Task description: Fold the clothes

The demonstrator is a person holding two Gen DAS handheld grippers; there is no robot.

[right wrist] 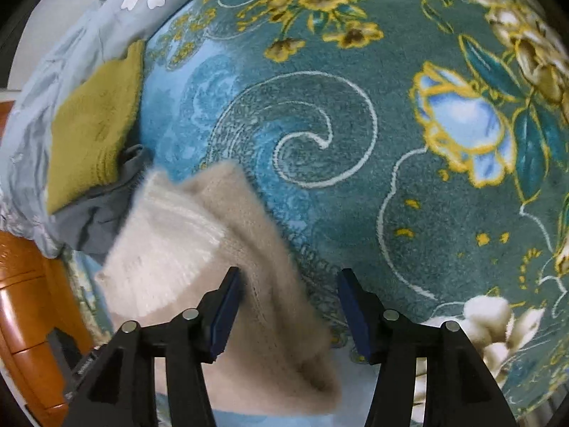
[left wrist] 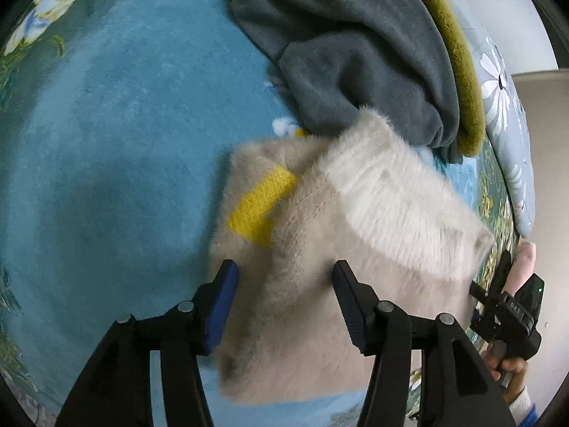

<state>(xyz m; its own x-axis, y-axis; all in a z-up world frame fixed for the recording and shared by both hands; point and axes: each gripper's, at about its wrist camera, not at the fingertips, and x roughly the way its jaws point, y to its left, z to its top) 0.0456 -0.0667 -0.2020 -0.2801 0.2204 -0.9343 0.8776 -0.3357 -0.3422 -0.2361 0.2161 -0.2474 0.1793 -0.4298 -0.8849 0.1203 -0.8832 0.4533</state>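
A fluffy beige sweater (left wrist: 320, 249) with a yellow patch (left wrist: 259, 206) and a white ribbed band lies folded on the blue floral blanket (left wrist: 106, 142). My left gripper (left wrist: 284, 277) is open, its fingers hovering over the sweater's near part. The sweater also shows in the right wrist view (right wrist: 227, 270). My right gripper (right wrist: 290, 281) is open over the sweater's right edge. The right gripper's body and the hand holding it show in the left wrist view (left wrist: 512, 306).
A grey garment (left wrist: 355, 53) and an olive-green one (left wrist: 458, 71) lie piled behind the sweater, also in the right wrist view (right wrist: 96, 124). A pale floral pillow (right wrist: 53, 71) lies beyond them. Wooden furniture (right wrist: 25, 302) stands at the bed's edge.
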